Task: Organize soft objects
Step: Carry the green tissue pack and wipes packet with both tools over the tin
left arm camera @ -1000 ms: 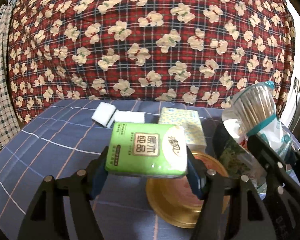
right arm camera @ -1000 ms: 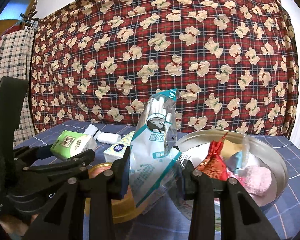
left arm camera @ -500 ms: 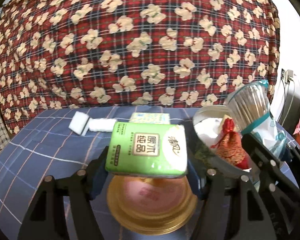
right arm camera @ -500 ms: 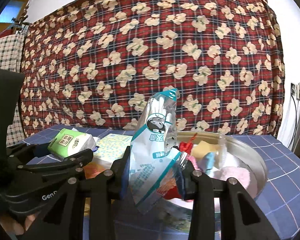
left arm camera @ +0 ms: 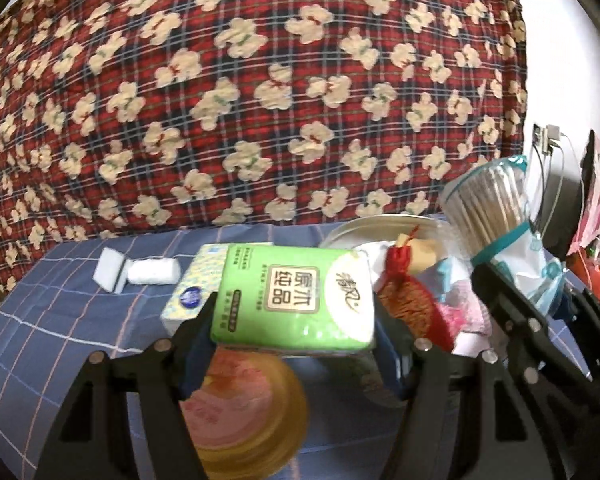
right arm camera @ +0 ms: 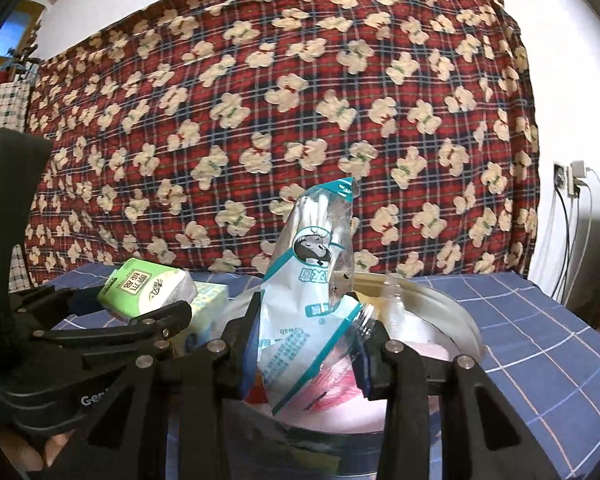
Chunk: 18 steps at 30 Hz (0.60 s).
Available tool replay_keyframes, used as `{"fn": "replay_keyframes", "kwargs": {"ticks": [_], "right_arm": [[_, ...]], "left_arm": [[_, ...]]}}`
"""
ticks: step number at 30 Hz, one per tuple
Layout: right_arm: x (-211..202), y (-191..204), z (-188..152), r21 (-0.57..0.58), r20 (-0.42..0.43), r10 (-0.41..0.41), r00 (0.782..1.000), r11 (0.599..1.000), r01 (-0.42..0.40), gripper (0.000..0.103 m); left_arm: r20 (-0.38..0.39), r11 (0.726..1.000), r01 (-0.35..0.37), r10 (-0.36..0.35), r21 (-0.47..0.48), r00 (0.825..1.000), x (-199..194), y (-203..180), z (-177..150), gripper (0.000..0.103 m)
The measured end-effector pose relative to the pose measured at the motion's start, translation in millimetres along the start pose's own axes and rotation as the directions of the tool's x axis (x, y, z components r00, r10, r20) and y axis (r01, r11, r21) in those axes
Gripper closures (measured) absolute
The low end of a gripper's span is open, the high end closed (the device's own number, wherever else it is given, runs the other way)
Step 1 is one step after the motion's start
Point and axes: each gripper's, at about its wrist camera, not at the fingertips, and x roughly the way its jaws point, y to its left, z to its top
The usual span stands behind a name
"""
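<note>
Level, the left claw (left arm camera: 294, 344) clamps a green tissue pack (left arm camera: 296, 298); right claw (right arm camera: 306, 344), seemingly above the basin (right arm camera: 452, 312), clamps a swab bag (right arm camera: 312, 304).

Green-and-white tissue pack (left arm camera: 296, 300), dark print on a beige label. Swab bag (right arm camera: 312, 296) white with teal trim, clear top. Backdrop cloth (left arm camera: 260, 92) red/navy plaid with cream flowers. Table cover (left arm camera: 60, 320) blue, white and pink grid lines. Basin (right arm camera: 456, 316) silver. Pouch (left arm camera: 412, 308) red. Round lid (left arm camera: 256, 420) gold with a pink centre. Claws black
</note>
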Motion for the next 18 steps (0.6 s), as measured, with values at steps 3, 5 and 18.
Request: {"fn": "replay_keyframes", "kwargs": {"ticks": [3, 5, 18], "right_arm": [[-2, -11, 1, 0.004, 0.008, -0.026, 1.000, 1.000, 0.026, 0.062], [-3, -20, 2, 0.006, 0.012, -0.048, 0.999, 0.999, 0.047, 0.062], [4, -79, 7, 0.054, -0.008, -0.169, 0.986, 0.984, 0.170, 0.062]], "left_arm": [[0.003, 1.000, 0.018, -0.018, 0.017, 1.000, 2, -13, 3, 0.035], [0.002, 0.999, 0.037, -0.037, 0.023, 0.999, 4, -21, 6, 0.035], [-0.008, 0.993, 0.104, -0.104, 0.060, 0.995, 19, -62, 18, 0.035]]}}
